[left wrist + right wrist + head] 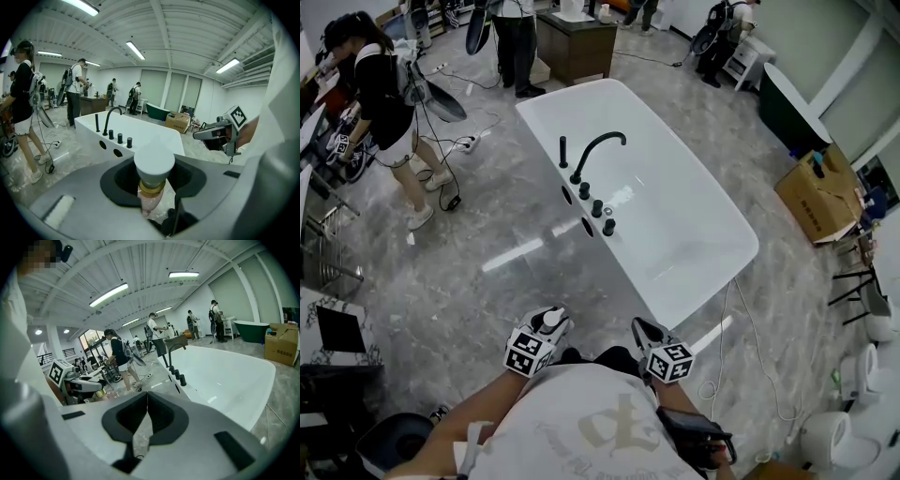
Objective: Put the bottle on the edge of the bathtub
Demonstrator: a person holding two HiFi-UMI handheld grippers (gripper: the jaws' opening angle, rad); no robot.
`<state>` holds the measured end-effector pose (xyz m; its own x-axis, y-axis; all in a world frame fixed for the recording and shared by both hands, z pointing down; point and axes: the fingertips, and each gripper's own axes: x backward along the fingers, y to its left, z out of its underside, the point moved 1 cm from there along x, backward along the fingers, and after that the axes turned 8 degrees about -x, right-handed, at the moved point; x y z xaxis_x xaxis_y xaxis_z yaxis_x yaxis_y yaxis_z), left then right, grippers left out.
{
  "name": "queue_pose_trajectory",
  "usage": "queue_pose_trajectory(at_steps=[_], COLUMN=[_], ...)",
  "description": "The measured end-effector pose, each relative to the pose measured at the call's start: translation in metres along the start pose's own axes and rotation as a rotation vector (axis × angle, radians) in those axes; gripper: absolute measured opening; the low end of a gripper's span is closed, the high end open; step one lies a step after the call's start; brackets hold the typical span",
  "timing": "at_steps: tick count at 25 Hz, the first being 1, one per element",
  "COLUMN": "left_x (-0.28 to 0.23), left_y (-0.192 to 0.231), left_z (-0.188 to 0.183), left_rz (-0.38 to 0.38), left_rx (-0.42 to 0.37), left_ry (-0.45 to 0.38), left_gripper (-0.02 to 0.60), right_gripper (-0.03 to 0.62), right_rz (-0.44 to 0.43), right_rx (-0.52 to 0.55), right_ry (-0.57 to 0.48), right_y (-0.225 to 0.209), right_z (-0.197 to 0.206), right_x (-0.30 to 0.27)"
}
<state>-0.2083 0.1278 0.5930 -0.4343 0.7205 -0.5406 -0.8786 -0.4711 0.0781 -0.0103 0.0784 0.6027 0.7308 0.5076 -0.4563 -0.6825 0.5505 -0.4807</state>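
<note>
**Asker:** So, where is the bottle?

**Me:** My left gripper (152,182) has it. The jaws stand partly apart, clamped on the pinkish body of the bottle (154,161). Its white cap and gold collar (151,188) stand upright above them. It hangs short of the bathtub (675,234), off the near end, over the grey floor (516,244) and not touching the tub.

**Asker:** And your other hand?

**Me:** My right gripper (146,420) has its jaws pressed together with nothing between them. It hangs just off the bathtub's near end too.

**Asker:** What else is by the tub?

**Me:** A curved black faucet (598,150) and a row of black knobs (597,208) stand on the bathtub's left rim. A cardboard box (818,195) sits well off its right side.
</note>
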Motion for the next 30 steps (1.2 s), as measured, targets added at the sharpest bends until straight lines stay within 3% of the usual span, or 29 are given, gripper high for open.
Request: queue_pose_trajectory(at_steps=[12, 30], left_x=[-0.016, -0.098], left_y=[0.014, 0.042], left_z=[0.012, -0.066], left_rz=[-0.011, -0.003], left_rx=[0.039, -0.001], left_ry=[0.044, 0.038], left_gripper=[0.149, 0.149], right_gripper=[0.006, 0.006], right_rz=[-0.001, -0.063], right_rx=[-0.064, -0.078], right_ry=[-0.011, -0.002], right_y=[-0.020, -0.078], right_z=[-0.001, -0.058], right_x=[-0.019, -0.069])
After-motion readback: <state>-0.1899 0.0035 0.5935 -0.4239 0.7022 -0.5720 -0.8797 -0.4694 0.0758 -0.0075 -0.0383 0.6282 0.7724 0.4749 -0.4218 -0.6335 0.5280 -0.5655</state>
